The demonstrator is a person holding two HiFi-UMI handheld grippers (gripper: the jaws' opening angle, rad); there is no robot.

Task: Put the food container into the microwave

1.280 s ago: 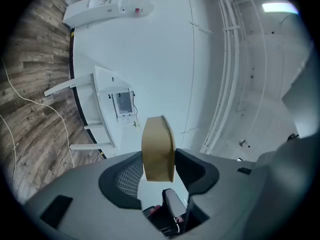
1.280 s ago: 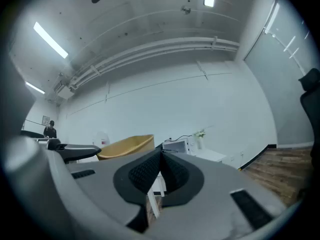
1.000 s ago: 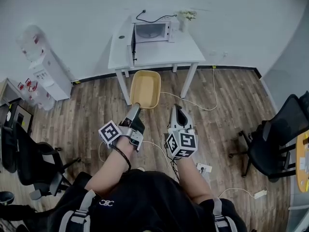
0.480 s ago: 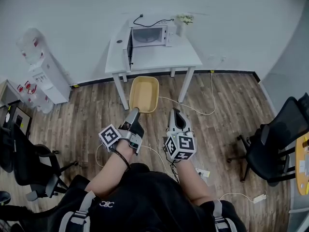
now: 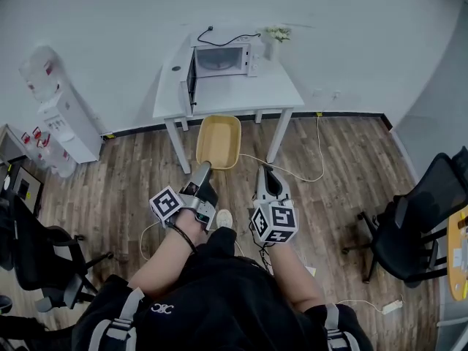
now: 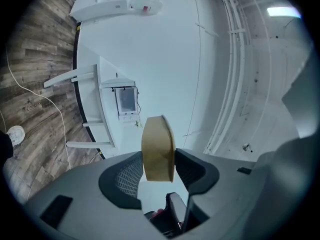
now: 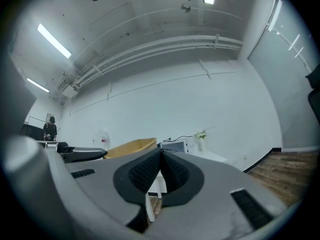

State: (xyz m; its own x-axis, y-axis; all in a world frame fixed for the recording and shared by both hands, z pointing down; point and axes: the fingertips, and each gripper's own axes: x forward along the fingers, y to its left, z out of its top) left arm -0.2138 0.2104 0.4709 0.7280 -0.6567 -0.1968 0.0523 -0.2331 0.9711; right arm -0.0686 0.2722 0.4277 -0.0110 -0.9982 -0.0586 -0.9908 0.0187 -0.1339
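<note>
A tan food container [image 5: 219, 140] is held out in front of me, its near rim clamped in my left gripper [image 5: 202, 172]. From the left gripper view the container [image 6: 158, 149] shows edge-on between the two pads. The white microwave [image 5: 219, 57] stands on a white table [image 5: 241, 93] against the far wall, its door [image 5: 191, 76] swung open to the left. It is small in the left gripper view, microwave [image 6: 125, 100]. My right gripper [image 5: 268, 175] hangs beside the container, shut and empty, its pads [image 7: 161, 171] touching.
A small vase of flowers [image 5: 273, 36] stands right of the microwave. A white water dispenser [image 5: 57, 107] is at the left wall. Black office chairs [image 5: 409, 225] flank the wooden floor, and white cables [image 5: 303, 168] trail across it.
The table and microwave have drawn slightly nearer and lower in the head view as I walk forward. Both grippers keep their hold and stance.
</note>
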